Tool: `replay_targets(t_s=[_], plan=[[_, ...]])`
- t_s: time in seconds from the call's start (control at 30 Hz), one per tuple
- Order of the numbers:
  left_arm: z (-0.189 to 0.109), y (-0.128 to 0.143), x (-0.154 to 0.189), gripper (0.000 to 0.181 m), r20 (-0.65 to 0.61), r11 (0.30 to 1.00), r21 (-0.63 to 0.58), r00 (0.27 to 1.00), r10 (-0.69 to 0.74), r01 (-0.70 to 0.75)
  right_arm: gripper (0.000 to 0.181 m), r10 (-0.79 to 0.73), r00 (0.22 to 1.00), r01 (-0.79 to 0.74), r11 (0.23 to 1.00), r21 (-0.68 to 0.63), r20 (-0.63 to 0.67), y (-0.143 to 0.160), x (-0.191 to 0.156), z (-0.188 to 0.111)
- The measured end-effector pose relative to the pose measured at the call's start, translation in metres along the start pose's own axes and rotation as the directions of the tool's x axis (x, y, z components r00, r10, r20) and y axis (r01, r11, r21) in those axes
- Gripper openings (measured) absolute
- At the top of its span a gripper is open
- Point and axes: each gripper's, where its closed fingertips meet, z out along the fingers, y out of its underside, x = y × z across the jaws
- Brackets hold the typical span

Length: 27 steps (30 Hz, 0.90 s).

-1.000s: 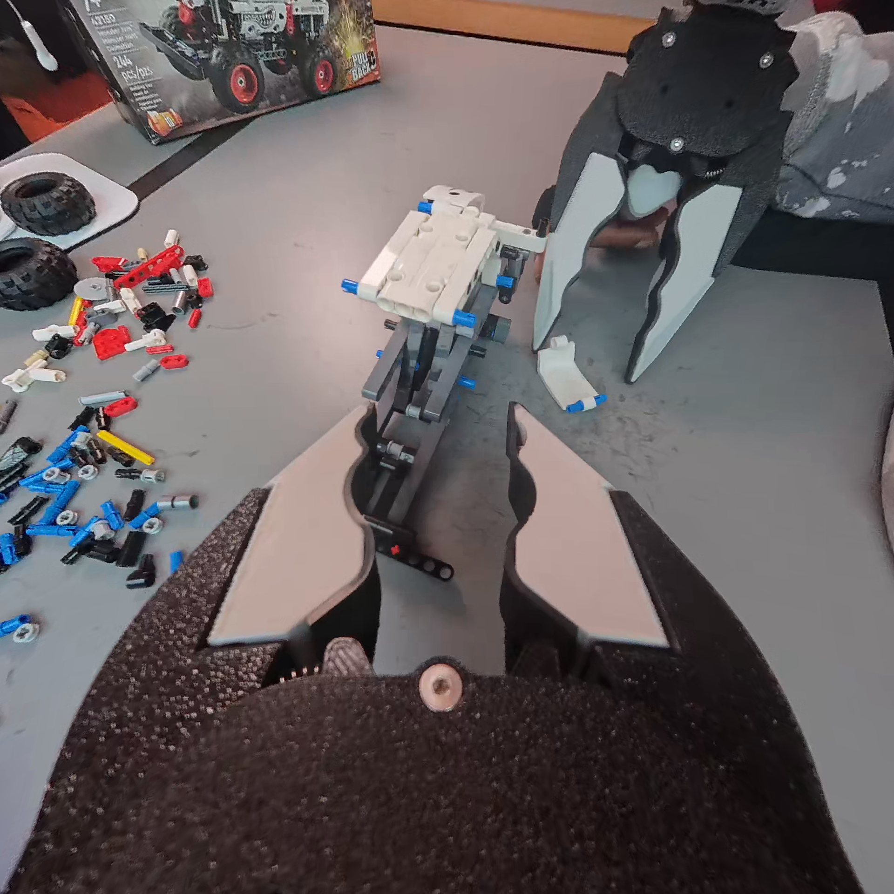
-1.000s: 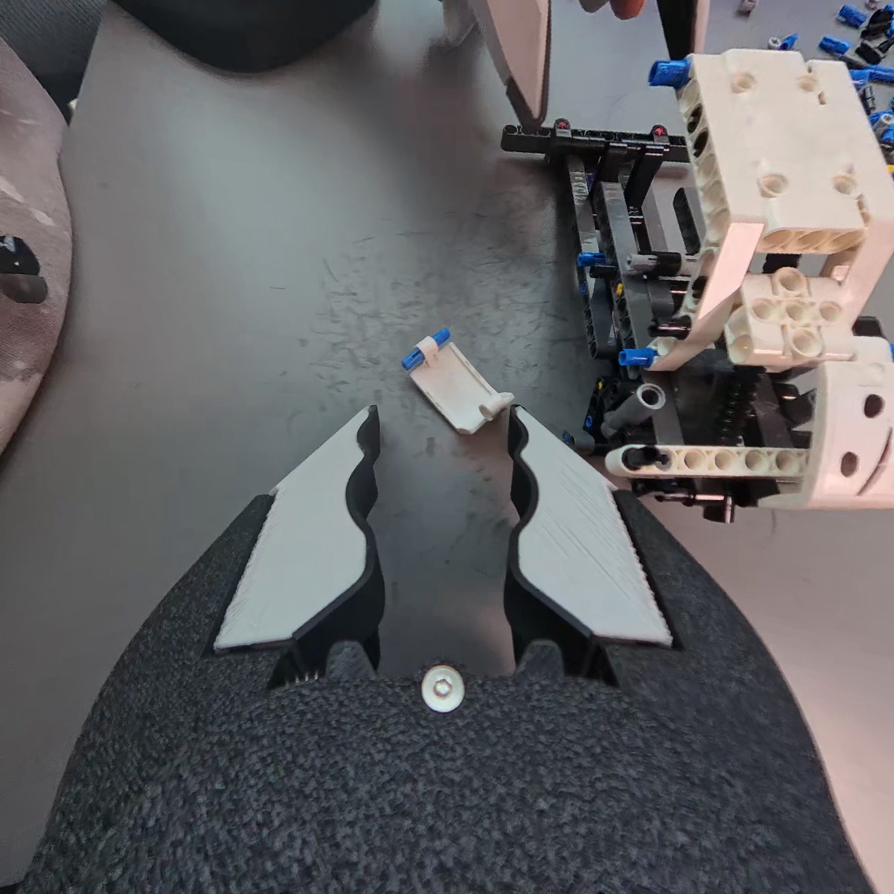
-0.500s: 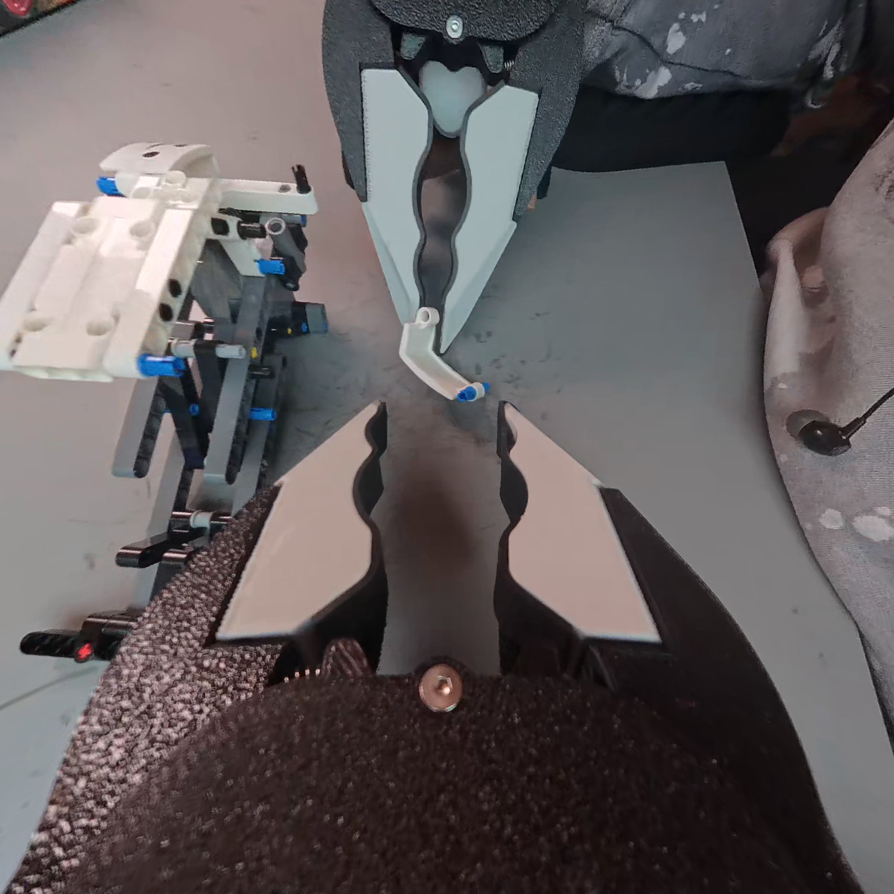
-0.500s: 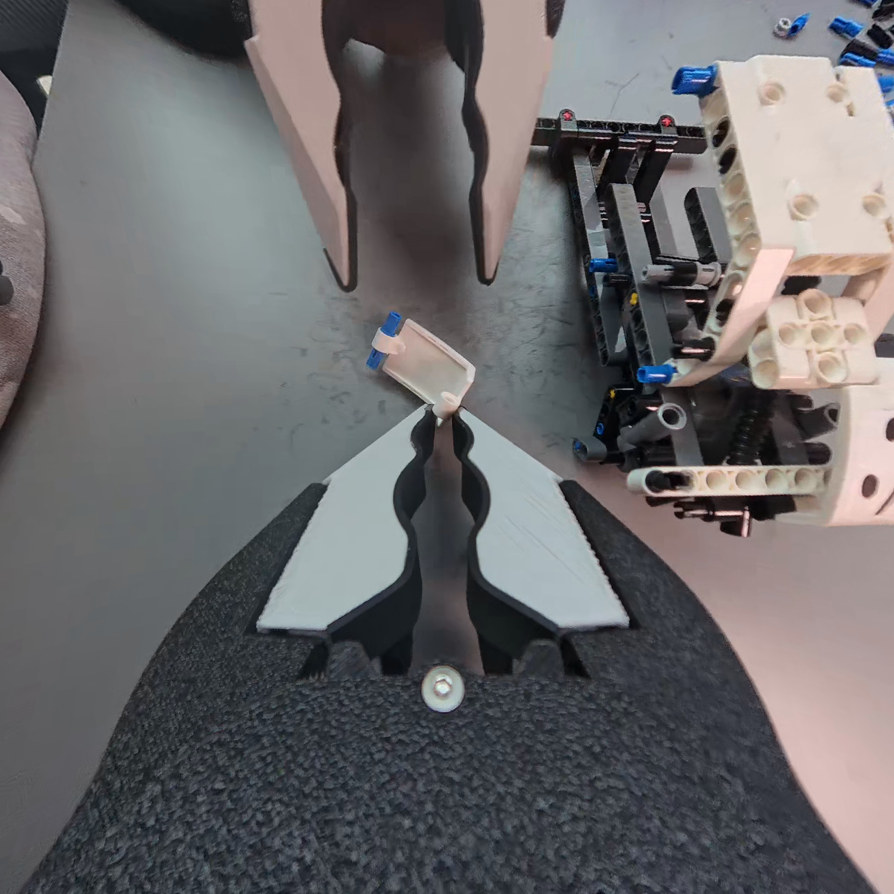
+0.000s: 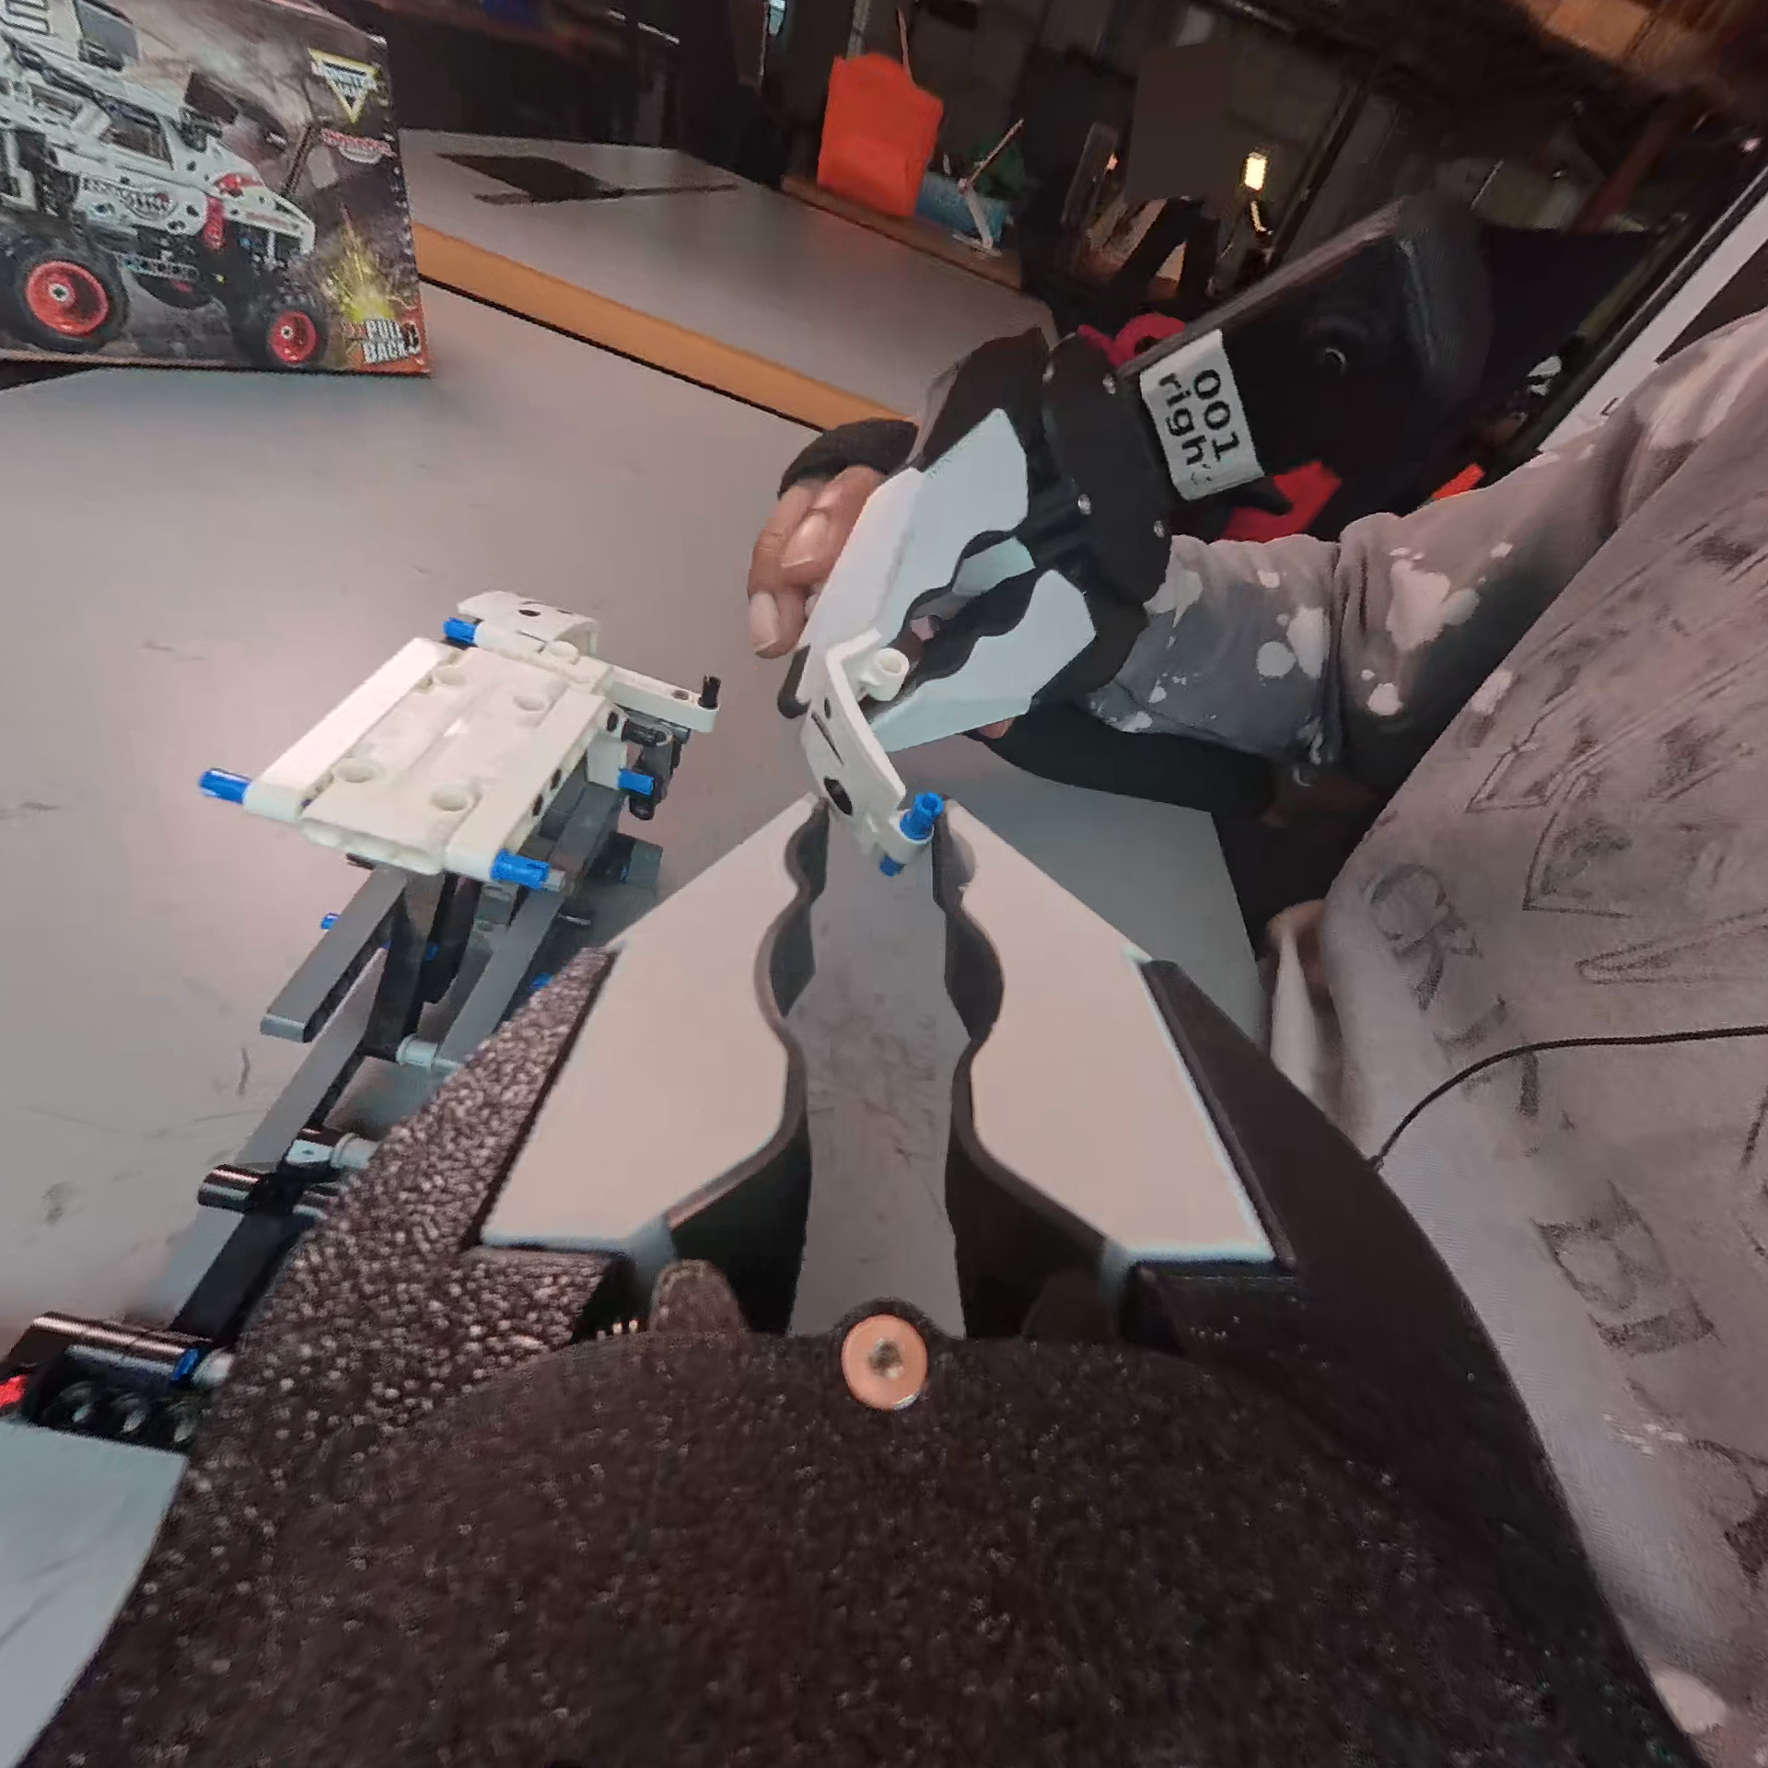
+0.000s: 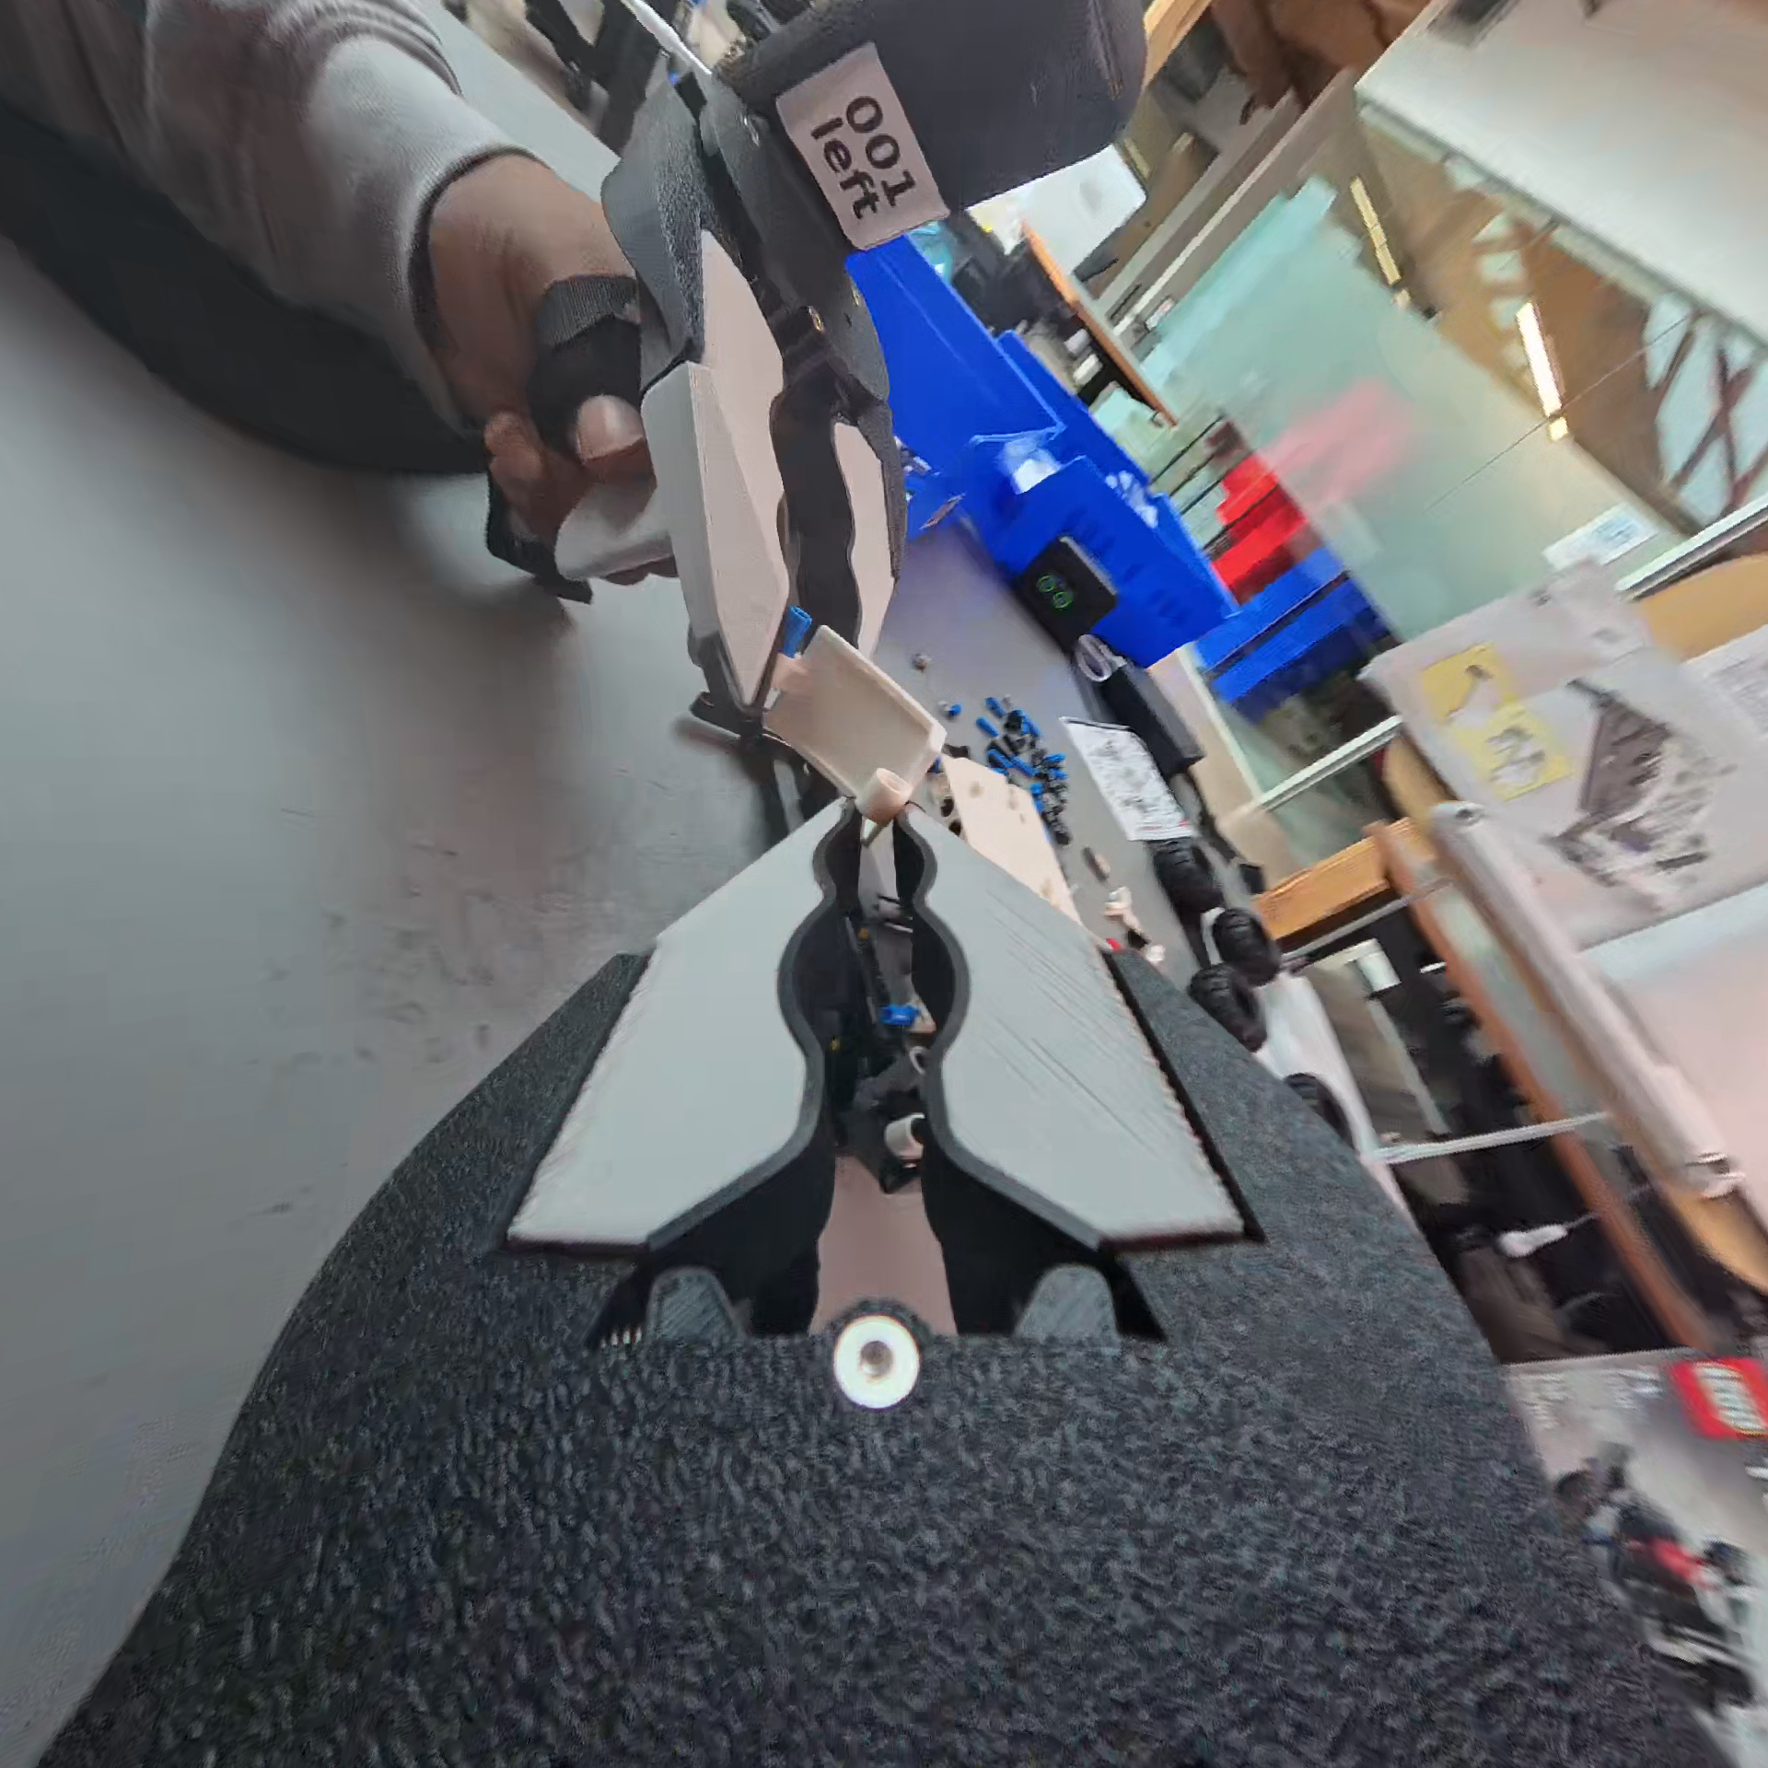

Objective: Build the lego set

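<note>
left wrist view, nearest: left gripper (image 5: 875, 828), jaws spread a little, tips bracketing the blue-pinned lower end of a white panel piece (image 5: 854, 756); contact of tips with pin not resolvable. just beyond: same panel held clear of the grey table (image 5: 287, 497), upper end with its round socket pinched between the pressed-together tips of the right gripper (image 5: 842, 689), entering from upper right, carried by a hand (image 5: 799, 550) in a paint-flecked sleeve (image 5: 1339, 612). left of the panel, well apart from it: partly built lego model (image 5: 459, 765), standing on the table, white plates with blue pins on top, dark grey and black beams beneath, lower frame running under the left gripper's body. far left rear: lego box (image 5: 191, 191) upright on the table. far rear: orange bag (image 5: 878, 134) among dim furniture. right wrist view, nearest: right gripper (image 6: 875, 813), jaws nearly closed on the socket end of the white panel piece (image 6: 851, 722). beyond: panel's far end, blue pin uppermost, lying between the tips of the left gripper (image 6: 794, 660); model largely hidden behind the near fingers. farther right on the table: scattered loose pieces (image 6: 1024, 756), black tyres (image 6: 1225, 947), a printed leaflet (image 6: 1124, 775). rear: blue bins (image 6: 1052, 459).
</note>
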Motion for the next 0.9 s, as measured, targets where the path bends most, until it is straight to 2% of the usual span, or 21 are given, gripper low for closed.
replay_targets(t_s=[0.07, 0.13, 0.2, 0.27, 0.33, 0.37, 0.43, 0.53, 0.6, 0.63, 0.67, 0.73, 0.8, 0.87, 0.9], plan=[[-0.002, 0.0, -0.006, 0.013, 0.096, 0.988, -0.029, 0.984, 0.152, -0.15, 0.006, -0.112, 0.992, 0.112, 0.994, 0.01, -0.066, -0.003, 0.005, -0.002], [-0.004, 0.001, -0.012, 0.01, 0.199, 0.921, -0.111, 0.899, 0.39, -0.375, 0.007, -0.083, 0.995, 0.085, 0.996, 0.028, -0.051, -0.005, 0.004, -0.003], [-0.008, 0.002, -0.017, 0.008, 0.265, 0.8, -0.212, 0.755, 0.6, -0.561, 0.018, 0.114, 0.992, -0.116, 0.992, 0.042, 0.056, -0.004, -0.002, -0.003], [-0.01, 0.004, -0.018, 0.007, 0.286, 0.687, -0.292, 0.625, 0.726, -0.665, 0.034, 0.356, 0.914, -0.365, 0.931, 0.015, 0.196, -0.001, -0.008, -0.007], [-0.01, 0.005, -0.019, 0.007, 0.295, 0.593, -0.353, 0.516, 0.804, -0.724, 0.046, 0.537, 0.784, -0.554, 0.832, -0.037, 0.312, -0.002, -0.014, -0.011], [-0.01, 0.005, -0.019, 0.007, 0.297, 0.551, -0.379, 0.467, 0.833, -0.743, 0.046, 0.604, 0.717, -0.622, 0.779, -0.07, 0.348, -0.003, -0.016, -0.012], [-0.009, 0.005, -0.02, 0.007, 0.293, 0.472, -0.429, 0.375, 0.879, -0.77, 0.049, 0.681, 0.616, -0.693, 0.707, -0.137, 0.397, -0.004, -0.023, -0.012], [-0.006, 0.006, -0.022, 0.007, 0.271, 0.341, -0.509, 0.229, 0.935, -0.79, 0.044, 0.717, 0.568, -0.725, 0.668, -0.167, 0.404, -0.007, -0.029, -0.009], [-0.004, 0.008, -0.023, 0.007, 0.259, 0.314, -0.531, 0.202, 0.945, -0.787, 0.027, 0.72, 0.596, -0.716, 0.677, -0.17, 0.355, -0.001, -0.026, -0.005], [-0.003, 0.01, -0.023, 0.008, 0.256, 0.327, -0.521, 0.221, 0.941, -0.788, 0.027, 0.699, 0.623, -0.697, 0.7, -0.157, 0.351, -0.001, -0.026, -0.005], [-0.002, 0.011, -0.021, 0.01, 0.261, 0.374, -0.484, 0.277, 0.925, -0.791, 0.026, 0.671, 0.652, -0.672, 0.727, -0.139, 0.353, -0.001, -0.025, -0.007], [0.0, 0.012, -0.017, 0.025, 0.266, 0.552, -0.371, 0.484, 0.833, -0.746, 0.026, 0.587, 0.744, -0.581, 0.804, -0.124, 0.32, 0.005, -0.022, -0.01], [-0.002, 0.008, -0.015, 0.042, 0.253, 0.753, -0.241, 0.709, 0.658, -0.613, 0.026, 0.439, 0.851, -0.436, 0.897, -0.077, 0.288, 0.008, -0.018, -0.017], [-0.005, -0.003, -0.01, 0.043, 0.199, 0.9, -0.103, 0.878, 0.436, -0.423, 0.026, 0.355, 0.895, -0.358, 0.933, -0.039, 0.27, 0.008, -0.014, -0.025], [-0.005, -0.007, -0.01, 0.044, 0.166, 0.945, -0.063, 0.93, 0.326, -0.32, 0.026, 0.318, 0.91, -0.321, 0.946, -0.034, 0.265, 0.01, -0.014, -0.028]])
